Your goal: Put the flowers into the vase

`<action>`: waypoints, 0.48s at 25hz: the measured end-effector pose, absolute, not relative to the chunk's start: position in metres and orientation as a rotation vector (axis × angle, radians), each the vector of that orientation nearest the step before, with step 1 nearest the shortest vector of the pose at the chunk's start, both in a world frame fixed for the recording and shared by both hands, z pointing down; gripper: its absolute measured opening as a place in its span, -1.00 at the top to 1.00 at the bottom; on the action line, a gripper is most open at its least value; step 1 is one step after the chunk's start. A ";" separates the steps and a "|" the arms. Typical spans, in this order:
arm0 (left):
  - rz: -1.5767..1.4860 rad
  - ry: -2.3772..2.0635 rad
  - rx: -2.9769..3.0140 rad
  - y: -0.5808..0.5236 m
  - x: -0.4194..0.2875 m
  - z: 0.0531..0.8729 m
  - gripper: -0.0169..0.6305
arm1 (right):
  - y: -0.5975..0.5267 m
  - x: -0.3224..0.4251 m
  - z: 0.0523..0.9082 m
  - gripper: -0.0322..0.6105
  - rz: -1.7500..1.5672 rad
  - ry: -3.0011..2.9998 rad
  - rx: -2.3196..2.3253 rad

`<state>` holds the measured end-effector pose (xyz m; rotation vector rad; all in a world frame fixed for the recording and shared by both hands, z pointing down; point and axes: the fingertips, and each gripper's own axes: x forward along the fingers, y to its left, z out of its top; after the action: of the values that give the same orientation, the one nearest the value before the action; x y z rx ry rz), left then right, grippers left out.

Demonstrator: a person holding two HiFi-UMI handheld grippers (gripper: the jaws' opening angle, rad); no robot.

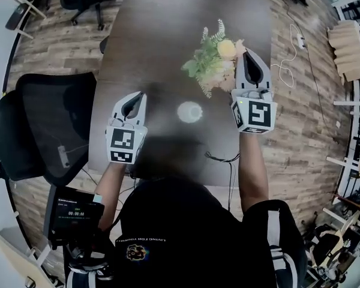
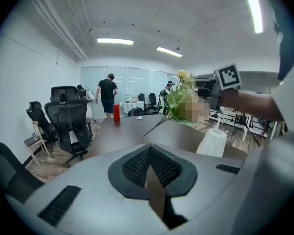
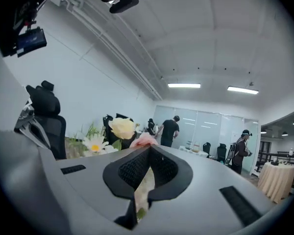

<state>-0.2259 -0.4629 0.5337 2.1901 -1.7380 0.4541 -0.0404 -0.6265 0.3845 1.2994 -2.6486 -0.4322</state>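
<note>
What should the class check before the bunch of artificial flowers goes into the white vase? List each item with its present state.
1. Right gripper shut on the bunch of artificial flowers with a yellow rose and green leaves: ok.
2. Round white vase upright on the dark table, mouth free: ok.
3. Bunch directly over the vase mouth: not ok; in the head view it is on the far side of the vase.
4. Stem ends pointing down at the mouth: cannot tell.
5. Left gripper out of the path: ok; shut, empty, apart from the vase.
</note>
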 end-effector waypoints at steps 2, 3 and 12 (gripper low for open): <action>0.457 -1.754 2.262 -0.472 -0.225 0.519 0.93 | -0.621 -0.043 0.363 0.85 -0.459 -2.683 1.299; 0.461 -1.769 2.300 -0.477 -0.224 0.510 0.93 | -0.618 -0.043 0.350 0.85 -0.475 -2.700 1.310; 0.471 -1.917 2.505 -0.405 -0.178 0.366 0.93 | -0.500 -0.005 0.213 0.85 -0.584 -2.835 1.239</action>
<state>-0.1776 -0.4053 0.3657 2.5052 -1.9174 0.4713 -0.0046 -0.4998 0.2134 1.2394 -2.8353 -0.5838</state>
